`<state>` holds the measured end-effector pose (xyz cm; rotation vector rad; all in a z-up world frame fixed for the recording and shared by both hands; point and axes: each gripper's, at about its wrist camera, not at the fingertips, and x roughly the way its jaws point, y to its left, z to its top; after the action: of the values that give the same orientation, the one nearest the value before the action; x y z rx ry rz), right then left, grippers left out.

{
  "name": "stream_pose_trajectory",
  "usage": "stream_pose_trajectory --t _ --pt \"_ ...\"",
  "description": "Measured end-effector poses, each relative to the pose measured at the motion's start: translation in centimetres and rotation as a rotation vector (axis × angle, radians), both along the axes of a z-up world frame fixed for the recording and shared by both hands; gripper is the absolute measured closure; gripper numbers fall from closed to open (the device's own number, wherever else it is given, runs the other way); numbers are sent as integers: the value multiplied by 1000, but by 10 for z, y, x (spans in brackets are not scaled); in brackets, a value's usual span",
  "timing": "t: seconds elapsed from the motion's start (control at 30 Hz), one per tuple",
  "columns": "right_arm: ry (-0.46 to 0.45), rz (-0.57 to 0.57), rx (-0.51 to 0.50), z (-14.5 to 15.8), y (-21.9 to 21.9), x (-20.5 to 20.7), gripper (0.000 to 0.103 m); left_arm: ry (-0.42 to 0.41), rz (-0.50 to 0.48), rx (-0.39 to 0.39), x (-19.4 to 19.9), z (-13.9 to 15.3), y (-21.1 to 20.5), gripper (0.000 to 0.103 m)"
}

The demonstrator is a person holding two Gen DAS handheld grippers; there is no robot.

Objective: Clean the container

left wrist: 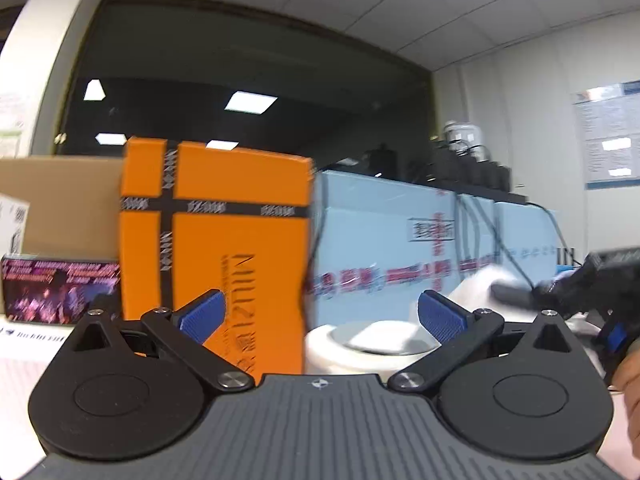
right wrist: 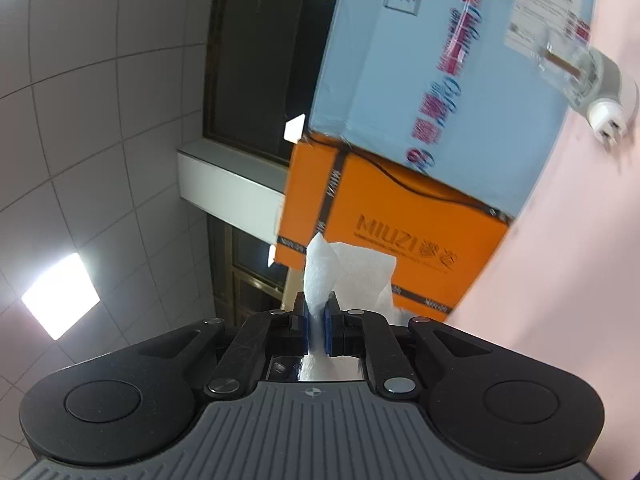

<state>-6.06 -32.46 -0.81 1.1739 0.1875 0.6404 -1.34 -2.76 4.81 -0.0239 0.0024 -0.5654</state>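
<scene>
In the left wrist view a white round container (left wrist: 360, 350) with a grey inside stands on the table just ahead of my left gripper (left wrist: 320, 318), which is open, its blue pads on either side above the rim. My right gripper (left wrist: 600, 300) shows at the right, holding a white tissue (left wrist: 480, 284) above the container's far right. In the right wrist view my right gripper (right wrist: 316, 320) is shut on the white tissue (right wrist: 340, 276), which sticks out past the fingertips. The container is out of that view.
An orange box (left wrist: 216, 240) stands just left of the container; it also shows in the right wrist view (right wrist: 392, 240). Light blue cartons (left wrist: 392, 240) line the back. A cardboard box (left wrist: 60, 204) and a purple packet (left wrist: 60, 288) sit far left. A clear bottle (right wrist: 580, 72) lies on the pink table (right wrist: 560, 240).
</scene>
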Motion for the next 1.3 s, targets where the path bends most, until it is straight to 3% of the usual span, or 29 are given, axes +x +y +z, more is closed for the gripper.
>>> stream_pose_trajectory --t 0.2,0.6,0.67,0.83,0.93,1.17,1.3 --pt "74 -45 -45 1 9 14 94 68 44 -11 9 -3 3 0" --pt "245 -74 -150 -35 21 18 94 58 69 -3 5 -5 2 0" --pt "228 -64 -123 -35 20 15 94 58 70 -3 5 -5 1 0" --pt "87 -1 -17 -23 15 1 94 59 70 -9 5 -5 0 0" --pt "36 25 -11 -18 17 -5 94 54 70 -4 3 -5 -2 0" --pt "153 23 -21 -35 21 2 94 68 79 -22 5 -5 -1 0" --pt "181 -2 -56 -37 22 1 84 68 82 -31 5 -7 -1 0"
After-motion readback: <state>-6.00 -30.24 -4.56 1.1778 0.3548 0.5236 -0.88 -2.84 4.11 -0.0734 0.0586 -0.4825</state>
